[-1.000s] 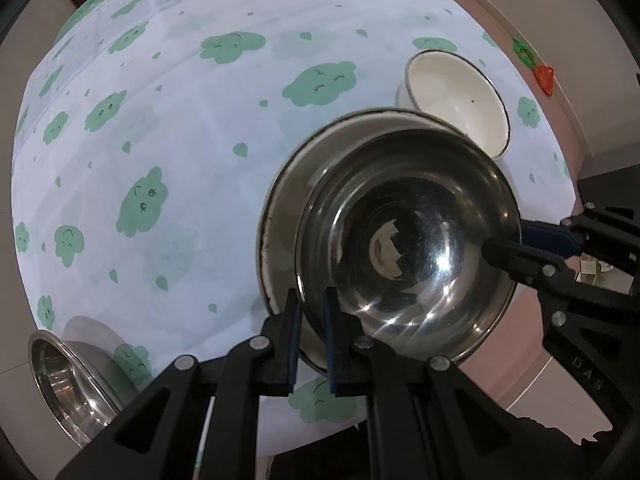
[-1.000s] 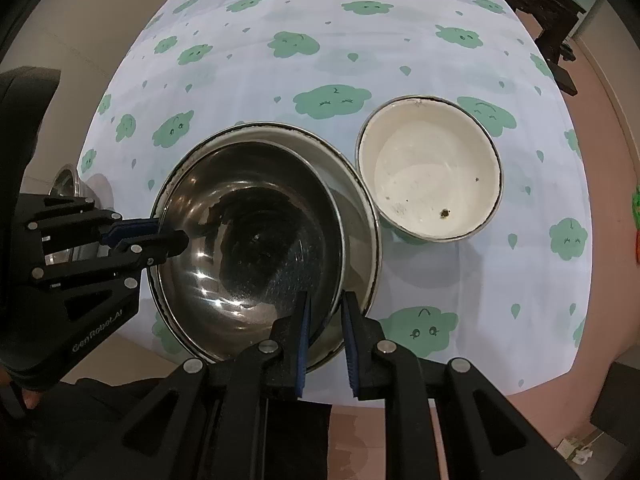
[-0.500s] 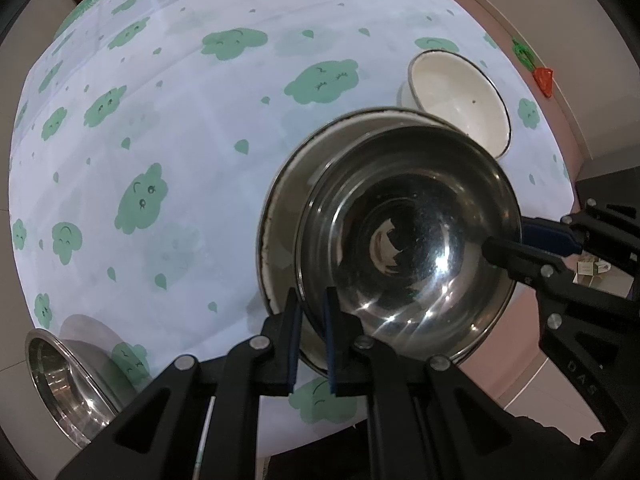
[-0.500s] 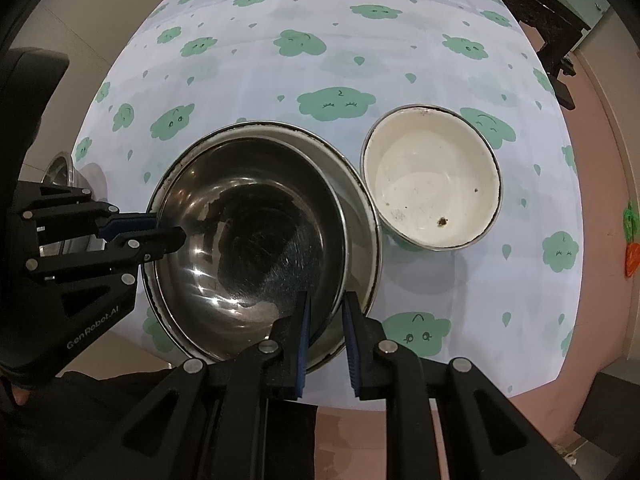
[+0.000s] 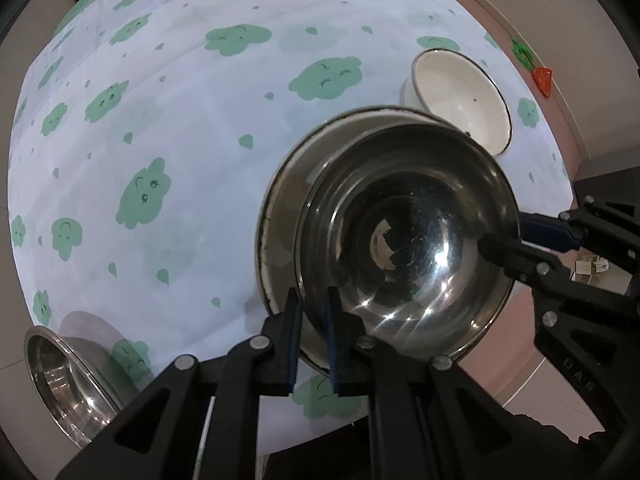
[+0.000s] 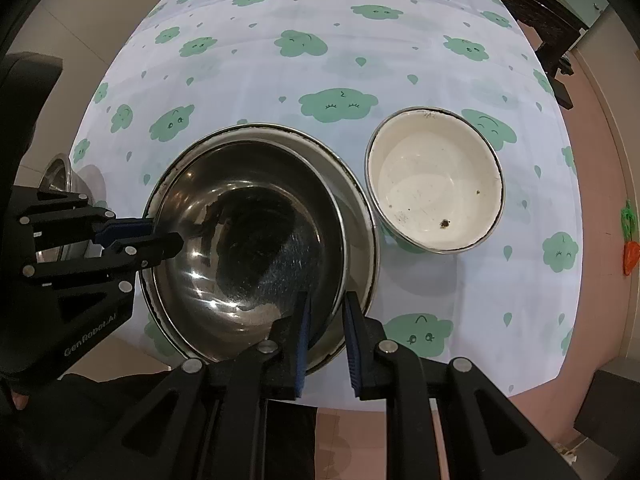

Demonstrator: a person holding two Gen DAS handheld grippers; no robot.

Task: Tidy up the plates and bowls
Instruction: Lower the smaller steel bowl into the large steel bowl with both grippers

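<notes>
Nearest the lenses, the left gripper (image 5: pixel 311 334) straddles the near rim of the round shiny stainless-steel bowl (image 5: pixel 404 240); its jaws are opening, the rim between them with a sliver of gap showing beside each blue pad. The right gripper (image 6: pixel 325 334) straddles the opposite side of the same rim, jaws likewise parted a little, and the pads do not appear to press the metal. That steel bowl sits nested inside the wider, shallow metal basin with a dark chipped rim (image 6: pixel 360 216), pushed off-centre so that a crescent of the basin shows along one side.

The step in hand looks like the release after stacking: the bowl is set down and both grips are letting go. The next move probably calls for lifting both grippers straight up, clear of the rim, so the bowl is not dragged or tipped.

Beyond, just beside the basin, stands the cream enamel bowl with a dark rim (image 6: pixel 434 184) on the pale cloud-print tablecloth (image 6: pixel 320 12). A second small steel bowl (image 5: pixel 66 380) lies tilted at the table's edge, likely candidates for the stack.
</notes>
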